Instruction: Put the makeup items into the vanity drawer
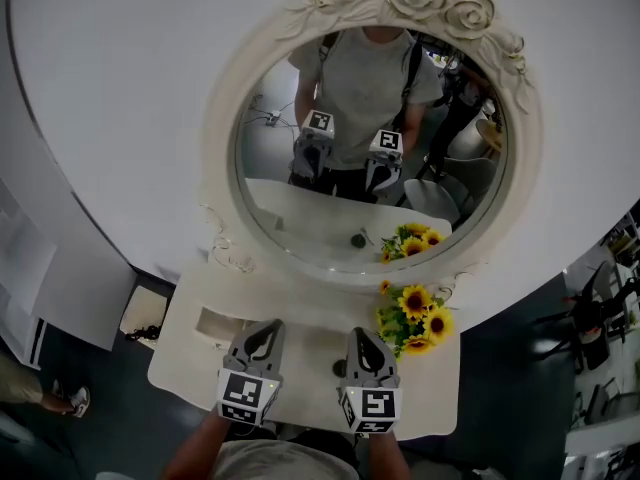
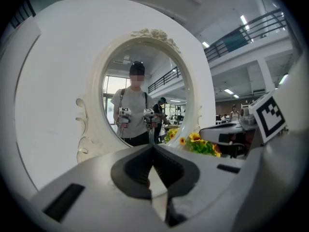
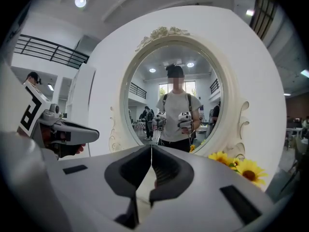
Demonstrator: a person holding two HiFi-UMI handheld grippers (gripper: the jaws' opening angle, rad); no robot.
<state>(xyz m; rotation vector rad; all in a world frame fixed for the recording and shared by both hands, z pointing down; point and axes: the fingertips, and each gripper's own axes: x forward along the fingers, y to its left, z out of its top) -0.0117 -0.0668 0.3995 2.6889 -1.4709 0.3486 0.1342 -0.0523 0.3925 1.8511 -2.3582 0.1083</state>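
**Left gripper** (image 2: 153, 147): jaws are seen closed tip to tip, with nothing held between them. It is held level above the table's front edge and pointed at the mirror.

**Right gripper** (image 3: 151, 146): jaws are drawn together at the tips, and nothing is gripped. It is held beside the left gripper, apart from it, and faces the mirror likewise.

**Table** (image 1: 185, 358): a cream top, set against a white wall (image 1: 120, 118) and seen from above in the head view.

**Recess** (image 1: 222, 323): a rectangular opening is seen in the table's left part, just ahead of the left gripper. Whether it is the drawer cannot be told.

**Dark item** (image 1: 339, 368): a small thing rests on the table, just left of the right gripper and partly hidden by it. Its kind cannot be made out. It lies outside the recess.

**Mirror** (image 1: 300, 223): oval, in a cream frame with carved roses at the top. It is mounted upright behind the table.

**Sunflowers** (image 1: 417, 318): a yellow bunch with green leaves is placed at the table's right rear, near the mirror frame.

**Person** (image 1: 365, 78): reflected in the mirror in a grey shirt, with both grippers held at waist height.
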